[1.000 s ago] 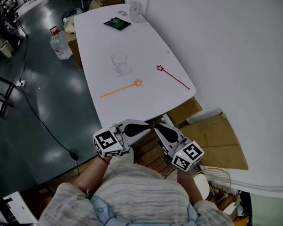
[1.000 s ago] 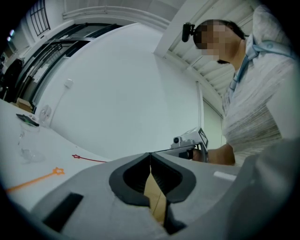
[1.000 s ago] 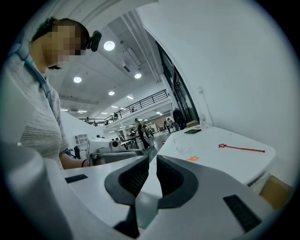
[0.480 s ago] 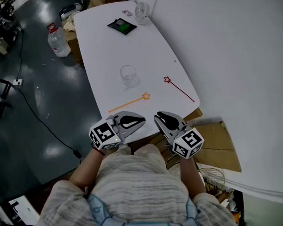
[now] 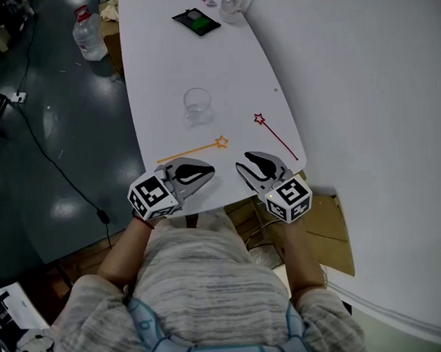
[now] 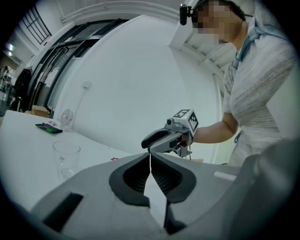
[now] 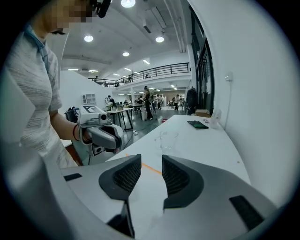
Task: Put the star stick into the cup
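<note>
Orange star stick — flat, near cup

I see bright ceiling lamps at upper middle; both gripper views bend strongly at the dark round edges.

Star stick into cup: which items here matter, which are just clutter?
Job: glass cup; orange star stick; red star stick (either stick could be meant).
Lying about: dark flat device; water bottle on the floor; cardboard.
</note>
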Demonstrator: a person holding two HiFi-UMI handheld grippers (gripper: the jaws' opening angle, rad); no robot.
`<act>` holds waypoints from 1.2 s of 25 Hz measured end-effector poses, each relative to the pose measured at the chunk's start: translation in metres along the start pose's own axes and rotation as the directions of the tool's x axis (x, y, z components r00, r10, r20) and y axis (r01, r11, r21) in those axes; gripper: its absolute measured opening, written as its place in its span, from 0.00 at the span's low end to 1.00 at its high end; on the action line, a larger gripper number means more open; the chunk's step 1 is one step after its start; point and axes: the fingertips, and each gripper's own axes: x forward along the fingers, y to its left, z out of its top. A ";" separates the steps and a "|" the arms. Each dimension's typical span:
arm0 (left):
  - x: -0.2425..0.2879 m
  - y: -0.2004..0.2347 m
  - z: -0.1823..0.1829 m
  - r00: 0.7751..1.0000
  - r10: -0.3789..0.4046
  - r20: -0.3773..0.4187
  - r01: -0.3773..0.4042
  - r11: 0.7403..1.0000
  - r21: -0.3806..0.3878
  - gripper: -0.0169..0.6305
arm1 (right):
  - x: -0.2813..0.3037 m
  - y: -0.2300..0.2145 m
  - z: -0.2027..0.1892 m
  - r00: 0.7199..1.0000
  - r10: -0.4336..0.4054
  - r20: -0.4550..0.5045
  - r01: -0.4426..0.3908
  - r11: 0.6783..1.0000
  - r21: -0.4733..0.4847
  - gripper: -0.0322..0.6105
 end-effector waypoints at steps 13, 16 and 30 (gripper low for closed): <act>0.047 0.022 -0.015 0.999 0.028 0.022 -0.026 0.996 -0.083 0.05 | 0.023 -0.106 -0.048 0.975 -0.048 -0.215 0.038 0.998 -0.050 0.23; 0.047 0.021 -0.016 0.999 0.028 0.019 -0.026 0.995 -0.095 0.05 | 0.024 -0.131 -0.061 0.959 -0.076 -0.273 0.063 0.997 -0.054 0.23; 0.050 0.020 -0.031 0.999 0.042 -0.002 -0.042 0.991 -0.129 0.05 | 0.044 -0.208 -0.115 0.853 -0.135 -0.504 0.068 0.987 -0.149 0.19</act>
